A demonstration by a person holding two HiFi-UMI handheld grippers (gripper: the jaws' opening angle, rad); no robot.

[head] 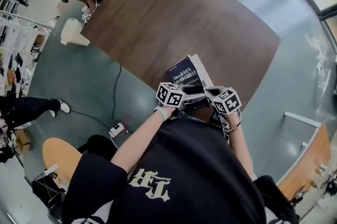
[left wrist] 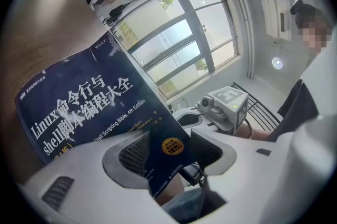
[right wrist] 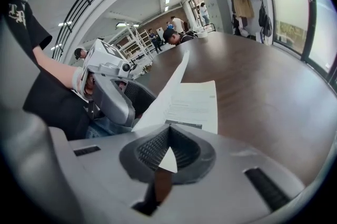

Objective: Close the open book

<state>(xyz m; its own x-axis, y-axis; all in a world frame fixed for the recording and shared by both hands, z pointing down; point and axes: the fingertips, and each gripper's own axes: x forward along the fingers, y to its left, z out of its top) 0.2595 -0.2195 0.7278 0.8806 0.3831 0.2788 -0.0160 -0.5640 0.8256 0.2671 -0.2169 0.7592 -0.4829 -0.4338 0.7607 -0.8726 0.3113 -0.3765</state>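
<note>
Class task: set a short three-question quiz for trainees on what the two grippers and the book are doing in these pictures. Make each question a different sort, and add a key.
1. Multiple choice: what passes between the jaws of the left gripper?
A. the book's dark blue cover
B. a pen
C. a cup

2. True or false: the book is open and sits near the edge of the brown table closest to the person.

3. Fill in the gap: the right gripper is shut on the corner of a white ____.

Key
1. A
2. True
3. page
</note>
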